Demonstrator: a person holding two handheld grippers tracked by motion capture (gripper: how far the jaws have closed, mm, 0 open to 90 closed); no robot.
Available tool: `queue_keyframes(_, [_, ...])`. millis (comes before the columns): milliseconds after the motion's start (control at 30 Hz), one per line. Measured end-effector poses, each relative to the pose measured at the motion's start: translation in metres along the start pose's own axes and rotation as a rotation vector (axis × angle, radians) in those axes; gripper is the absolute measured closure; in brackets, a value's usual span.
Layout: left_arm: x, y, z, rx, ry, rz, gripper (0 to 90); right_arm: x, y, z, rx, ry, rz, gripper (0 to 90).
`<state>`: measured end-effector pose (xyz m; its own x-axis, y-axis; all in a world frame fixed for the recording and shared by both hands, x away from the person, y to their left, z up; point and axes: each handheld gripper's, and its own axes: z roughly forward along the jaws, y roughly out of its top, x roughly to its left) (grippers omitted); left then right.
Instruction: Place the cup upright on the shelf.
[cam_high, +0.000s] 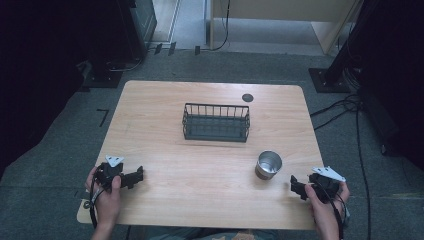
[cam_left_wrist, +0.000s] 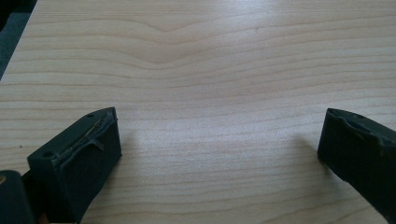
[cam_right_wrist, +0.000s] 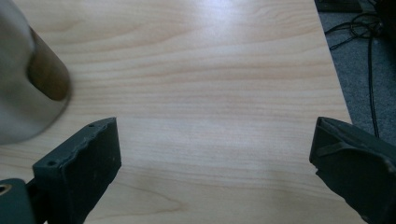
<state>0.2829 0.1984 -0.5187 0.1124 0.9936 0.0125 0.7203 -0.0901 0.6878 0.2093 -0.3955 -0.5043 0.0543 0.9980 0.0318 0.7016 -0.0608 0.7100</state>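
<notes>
A shiny metal cup (cam_high: 269, 164) stands upright on the wooden table (cam_high: 210, 200), right of centre. A black wire basket (cam_high: 216, 122) stands behind it near the table's middle, with nothing visible in it. My left gripper (cam_high: 140, 175) rests near the front left edge, held by a hand, its jaws wide apart over bare wood (cam_left_wrist: 219, 135). My right gripper (cam_high: 294, 187) sits at the front right, a little right of and nearer than the cup. Its jaws are open over bare wood (cam_right_wrist: 215, 140), and the cup (cam_right_wrist: 28, 79) appears blurred at the upper left of the right gripper view.
A small dark round disc (cam_high: 247, 97) lies near the table's far edge. Grey floor surrounds the table, with cables (cam_high: 345, 107) at the right and dark stands at the back. The table's right edge (cam_right_wrist: 334, 74) runs close beside the right gripper.
</notes>
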Motion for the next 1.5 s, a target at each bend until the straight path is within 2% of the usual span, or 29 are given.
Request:
queue_keyframes(233, [0.0,0.0,0.0,0.0,0.0,-0.001,0.0,0.003,0.02,-0.015,-0.052,-0.033,0.056,1.7])
queue_keyframes(367, [0.0,0.0,0.0,0.0,0.0,0.0,0.0,0.006,0.031,-0.02,-0.073,-0.017,0.062,1.6])
queue_keyframes(567, [0.0,0.0,0.0,0.0,0.0,-0.001,0.0,0.018,0.046,-0.025,-0.099,0.013,0.036,1.6])
queue_keyframes(767, [0.0,0.0,0.0,0.0,0.0,0.0,0.0,0.032,0.057,-0.028,-0.112,0.065,0.04,1.6])
queue_keyframes(1000, [0.0,0.0,0.0,0.0,0.0,0.0,0.0,0.052,0.064,-0.027,-0.137,0.083,0.012,1.5])
queue_keyframes(1200, [0.0,0.0,0.0,0.0,0.0,0.001,0.0,0.066,0.067,-0.026,-0.135,0.125,0.012,1.5])
queue_keyframes(1500, [0.0,0.0,0.0,0.0,0.0,0.001,0.0,0.084,0.067,-0.019,-0.108,0.17,-0.017,1.5])
